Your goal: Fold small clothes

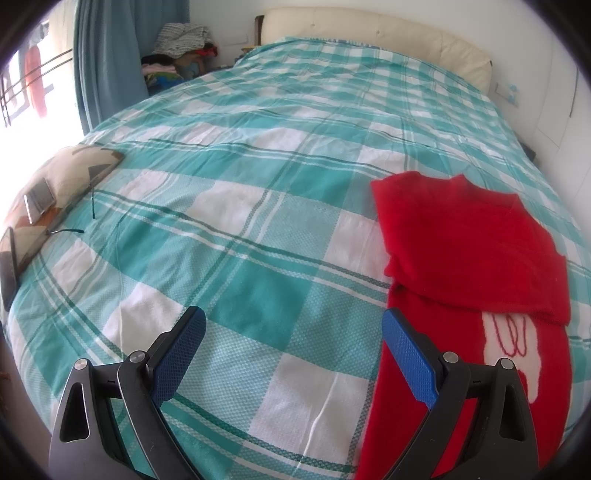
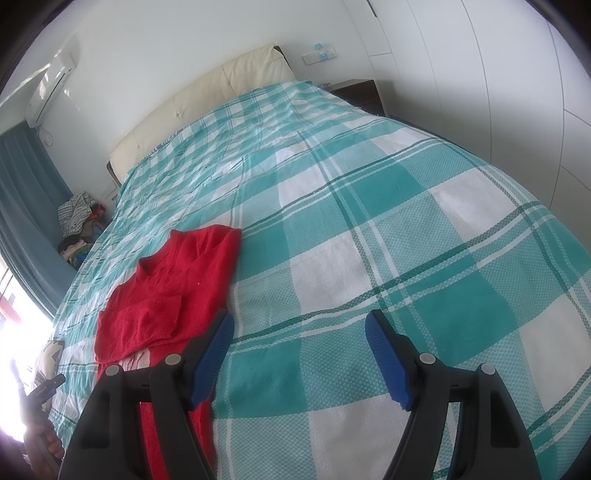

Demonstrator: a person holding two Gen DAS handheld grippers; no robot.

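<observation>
Fuzzy red sweater (image 1: 472,251) — sleeves folded — on checked bedspread (image 1: 240,221).

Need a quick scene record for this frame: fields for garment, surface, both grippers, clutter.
garment: red sweater, lying on the bed, sleeves folded in across the body, white motif showing on the lower part
surface: teal and white plaid bedspread, cream headboard at the far end
left gripper: open, empty, sweater by its right finger
right gripper: open, empty, sweater by its left finger
clutter: patterned cushion at the bed's left edge; clothes pile in the far corner by the curtain
</observation>
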